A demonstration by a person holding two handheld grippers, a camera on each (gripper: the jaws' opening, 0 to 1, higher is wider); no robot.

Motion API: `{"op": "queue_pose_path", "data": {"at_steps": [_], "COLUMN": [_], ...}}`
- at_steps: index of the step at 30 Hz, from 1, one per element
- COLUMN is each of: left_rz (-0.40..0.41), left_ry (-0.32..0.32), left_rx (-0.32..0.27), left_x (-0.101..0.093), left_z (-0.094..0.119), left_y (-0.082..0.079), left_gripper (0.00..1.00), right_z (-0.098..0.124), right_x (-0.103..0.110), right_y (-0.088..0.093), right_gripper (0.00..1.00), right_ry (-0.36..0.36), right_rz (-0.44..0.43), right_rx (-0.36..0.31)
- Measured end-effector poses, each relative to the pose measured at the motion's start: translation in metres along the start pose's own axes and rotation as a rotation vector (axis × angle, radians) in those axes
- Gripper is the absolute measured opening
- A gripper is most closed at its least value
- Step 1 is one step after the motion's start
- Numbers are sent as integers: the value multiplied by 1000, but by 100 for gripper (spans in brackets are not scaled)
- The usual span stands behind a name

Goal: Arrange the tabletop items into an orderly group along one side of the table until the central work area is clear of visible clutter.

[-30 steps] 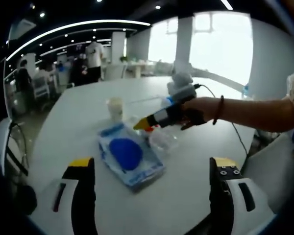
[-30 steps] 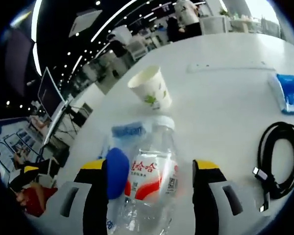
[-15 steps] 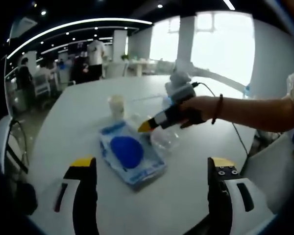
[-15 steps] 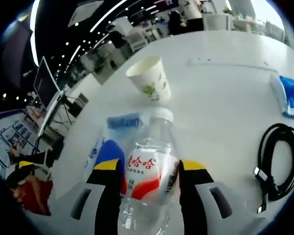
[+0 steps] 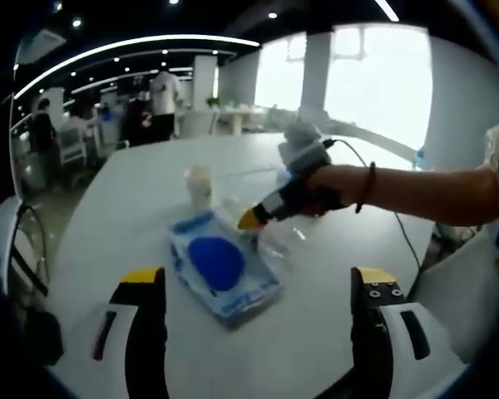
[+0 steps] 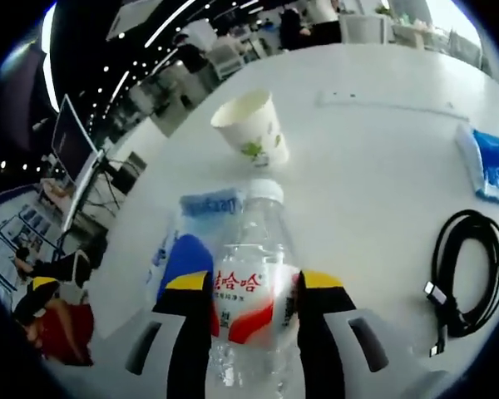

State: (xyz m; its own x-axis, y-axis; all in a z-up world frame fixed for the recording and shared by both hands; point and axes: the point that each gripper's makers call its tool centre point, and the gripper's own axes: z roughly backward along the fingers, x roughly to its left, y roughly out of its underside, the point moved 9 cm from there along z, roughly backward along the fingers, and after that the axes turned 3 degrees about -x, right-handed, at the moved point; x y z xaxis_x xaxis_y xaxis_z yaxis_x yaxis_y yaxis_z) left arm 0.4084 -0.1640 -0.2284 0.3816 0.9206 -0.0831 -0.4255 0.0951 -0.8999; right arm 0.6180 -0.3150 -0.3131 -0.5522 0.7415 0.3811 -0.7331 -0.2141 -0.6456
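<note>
Bottle (image 6: 251,287), red-white label, in right tool (image 6: 247,291)

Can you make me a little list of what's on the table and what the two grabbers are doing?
table: white tabletop
right gripper: jaws shut on the water bottle, which lies on its side
left gripper: open, holding nothing, above the table
paper cup: upright, beyond the bottle's cap
blue packet: flat on the table, beside the bottle
black cable: coiled, apart from the bottle
second blue packet: at the table's far side
background: people standing in an office
</note>
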Motion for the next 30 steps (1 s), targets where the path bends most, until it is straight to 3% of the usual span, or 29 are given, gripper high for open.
{"op": "queue_pose_path", "data": {"at_steps": [6, 11, 16, 19, 24, 30], "left_rz": [-4, -9, -18, -27, -36, -44], "left_ry": [1, -1, -1, 1, 10, 18], "left_rx": [-6, -5, -11, -12, -21, -30], "left_x": [0, 0, -1, -2, -5, -6], "left_z": [0, 1, 1, 1, 2, 2], "left_y": [-1, -1, -2, -2, -3, -4], "left_gripper": [89, 89, 89, 89, 88, 87], "right_z": [15, 29, 43, 53, 67, 79], "right_x": [6, 12, 13, 14, 19, 14], "right_y": [-10, -11, -11, -12, -4, 9], "right_gripper": [37, 36, 36, 35, 35, 36], "right_ry": [-24, -20, -10, 4, 28, 60], "right_rz": [66, 163, 203, 262, 365, 362], "right_rx": [-64, -88, -106, -149, -178, -267]}}
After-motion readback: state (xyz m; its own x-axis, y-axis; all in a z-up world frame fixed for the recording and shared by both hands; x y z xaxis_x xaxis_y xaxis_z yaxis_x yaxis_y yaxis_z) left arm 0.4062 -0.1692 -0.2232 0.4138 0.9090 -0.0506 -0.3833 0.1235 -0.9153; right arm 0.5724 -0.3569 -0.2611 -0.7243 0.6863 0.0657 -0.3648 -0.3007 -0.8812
